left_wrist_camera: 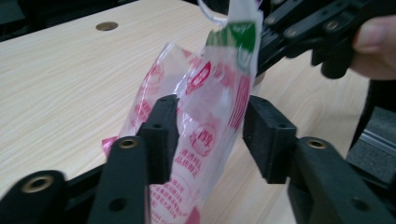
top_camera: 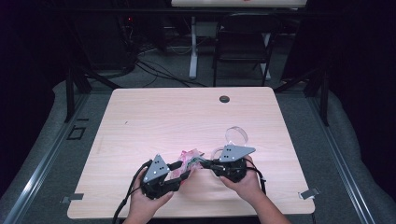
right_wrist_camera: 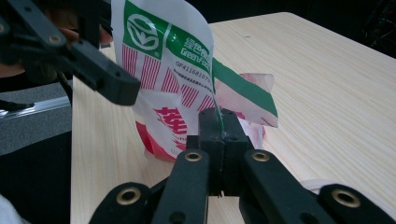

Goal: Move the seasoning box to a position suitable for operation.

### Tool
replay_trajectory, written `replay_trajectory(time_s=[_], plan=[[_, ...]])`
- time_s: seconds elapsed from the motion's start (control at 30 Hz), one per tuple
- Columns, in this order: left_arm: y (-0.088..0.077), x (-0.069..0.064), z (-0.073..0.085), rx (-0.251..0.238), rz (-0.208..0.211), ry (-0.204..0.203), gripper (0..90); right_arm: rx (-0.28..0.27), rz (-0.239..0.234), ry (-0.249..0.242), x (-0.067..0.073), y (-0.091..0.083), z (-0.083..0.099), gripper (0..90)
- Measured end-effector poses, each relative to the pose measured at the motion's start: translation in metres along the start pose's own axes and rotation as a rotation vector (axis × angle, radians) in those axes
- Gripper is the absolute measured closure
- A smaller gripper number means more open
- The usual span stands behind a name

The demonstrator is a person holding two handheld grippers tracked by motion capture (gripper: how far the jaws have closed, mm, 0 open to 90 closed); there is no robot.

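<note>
Right hand-held gripper (right_wrist_camera: 219,135) clamping printed bag (right_wrist_camera: 163,70), left hand-held gripper (left_wrist_camera: 210,135) agape

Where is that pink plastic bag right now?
In the high view the plastic bag is near the table's front edge, between the left gripper and the right gripper, which pinches it.

High view looking down and forward over the whole desk (top_camera: 196,116), each gripper view riding low and close behind its own fingers, both sharing the printed bag (left_wrist_camera: 210,107), facing one another
</note>
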State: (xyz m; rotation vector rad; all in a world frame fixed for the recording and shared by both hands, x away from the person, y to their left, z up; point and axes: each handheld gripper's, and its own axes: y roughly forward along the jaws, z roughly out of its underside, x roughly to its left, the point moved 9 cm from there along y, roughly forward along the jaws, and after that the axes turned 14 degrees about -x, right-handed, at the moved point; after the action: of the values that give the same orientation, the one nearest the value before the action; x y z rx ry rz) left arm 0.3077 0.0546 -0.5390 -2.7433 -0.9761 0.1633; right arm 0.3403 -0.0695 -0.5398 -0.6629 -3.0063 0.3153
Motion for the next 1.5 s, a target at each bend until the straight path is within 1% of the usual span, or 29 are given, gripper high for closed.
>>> replay_trajectory(time_s=[0.03, 0.07, 0.13, 0.17, 0.23, 0.3, 0.33, 0.37, 0.4, 0.43, 0.47, 0.53, 0.6, 0.67, 0.7, 0.73, 0.8, 0.83, 0.87, 0.9, 0.93, 1.0, 1.07, 1.1, 1.13, 1.33, 1.5], plan=[[0.0, 0.001, 0.002, 0.001, -0.01, 0.01, 49.6, 0.004, 0.0, -0.001, 0.0, 0.0, 0.0, 90.0], [0.001, 0.003, 0.006, -0.013, -0.025, 0.03, 47.9, 0.003, 0.002, -0.003, 0.0, 0.0, 0.0, 90.0], [0.001, 0.004, 0.008, -0.01, -0.029, 0.022, 46.8, 0.003, 0.003, -0.003, 0.0, 0.0, 0.0, 90.0], [0.001, 0.004, 0.014, -0.017, -0.051, 0.007, 46.3, 0.001, 0.006, -0.011, 0.001, 0.0, 0.0, 90.0], [0.002, 0.005, 0.024, -0.002, -0.072, 0.004, 43.4, 0.0, 0.009, -0.013, 0.001, 0.0, -0.001, 90.0], [0.004, 0.005, 0.033, 0.023, -0.075, -0.015, 42.0, -0.001, 0.01, -0.015, 0.001, 0.0, -0.001, 90.0], [0.004, 0.005, 0.033, 0.023, -0.075, -0.015, 42.0, -0.001, 0.01, -0.015, 0.001, 0.0, -0.001, 90.0], [0.005, 0.007, 0.037, 0.03, -0.08, -0.019, 42.0, -0.001, 0.011, -0.015, 0.001, 0.0, -0.001, 90.0], [0.006, 0.008, 0.04, 0.038, -0.089, -0.031, 41.3, -0.001, 0.01, -0.016, 0.002, 0.0, -0.001, 90.0], [0.007, 0.011, 0.044, 0.034, -0.109, -0.052, 39.3, -0.002, 0.01, -0.016, 0.002, 0.0, -0.001, 90.0], [0.007, 0.013, 0.046, 0.03, -0.117, -0.055, 38.3, -0.002, 0.011, -0.017, 0.002, 0.0, -0.001, 90.0], [0.008, 0.015, 0.05, 0.038, -0.124, -0.069, 35.9, -0.004, 0.01, -0.016, 0.002, 0.0, -0.001, 90.0], [0.009, 0.015, 0.053, 0.04, -0.129, -0.074, 33.7, -0.004, 0.01, -0.017, 0.002, 0.0, -0.001, 90.0], [0.009, 0.015, 0.054, 0.045, -0.133, -0.071, 29.1, -0.004, 0.01, -0.018, 0.003, 0.0, -0.001, 90.0], [0.011, 0.015, 0.055, 0.043, -0.143, -0.068, 29.1, -0.004, 0.01, -0.018, 0.003, 0.0, -0.001, 90.0], [0.011, 0.015, 0.056, 0.047, -0.145, -0.069, 25.6, -0.006, 0.009, -0.018, 0.003, 0.0, -0.001, 90.0], [0.014, 0.015, 0.059, 0.053, -0.156, -0.068, 24.2, -0.005, 0.01, -0.019, 0.003, 0.0, -0.001, 90.0], [0.015, 0.014, 0.061, 0.059, -0.157, -0.069, 23.4, -0.005, 0.009, -0.018, 0.003, 0.0, -0.001, 90.0], [0.017, 0.015, 0.067, 0.078, -0.167, -0.059, 22.4, -0.006, 0.01, -0.018, 0.003, 0.001, -0.001, 90.0], [0.017, 0.015, 0.067, 0.078, -0.167, -0.059, 22.4, -0.006, 0.01, -0.018, 0.003, 0.001, -0.001, 90.0], [0.02, 0.016, 0.072, 0.098, -0.166, -0.066, 22.5, -0.007, 0.009, -0.017, 0.003, 0.001, -0.001, 90.0], [0.021, 0.017, 0.075, 0.105, -0.17, -0.064, 22.9, -0.006, 0.009, -0.017, 0.003, 0.0, -0.001, 90.0], [0.023, 0.02, 0.078, 0.105, -0.185, -0.084, 23.7, -0.01, 0.011, -0.016, 0.004, 0.001, -0.001, 90.0], [0.023, 0.022, 0.08, 0.114, -0.2, -0.088, 25.3, -0.008, 0.011, -0.018, 0.004, 0.0, -0.001, 90.0], [0.025, 0.025, 0.085, 0.142, -0.212, -0.088, 25.4, -0.009, 0.011, -0.018, 0.004, 0.0, -0.001, 90.0], [0.03, 0.026, 0.092, 0.157, -0.22, -0.079, 26.6, -0.009, 0.008, -0.019, 0.004, 0.0, -0.001, 90.0], [0.034, 0.028, 0.096, 0.171, -0.219, -0.089, 26.1, -0.008, 0.009, -0.018, 0.004, 0.0, -0.001, 90.0]])
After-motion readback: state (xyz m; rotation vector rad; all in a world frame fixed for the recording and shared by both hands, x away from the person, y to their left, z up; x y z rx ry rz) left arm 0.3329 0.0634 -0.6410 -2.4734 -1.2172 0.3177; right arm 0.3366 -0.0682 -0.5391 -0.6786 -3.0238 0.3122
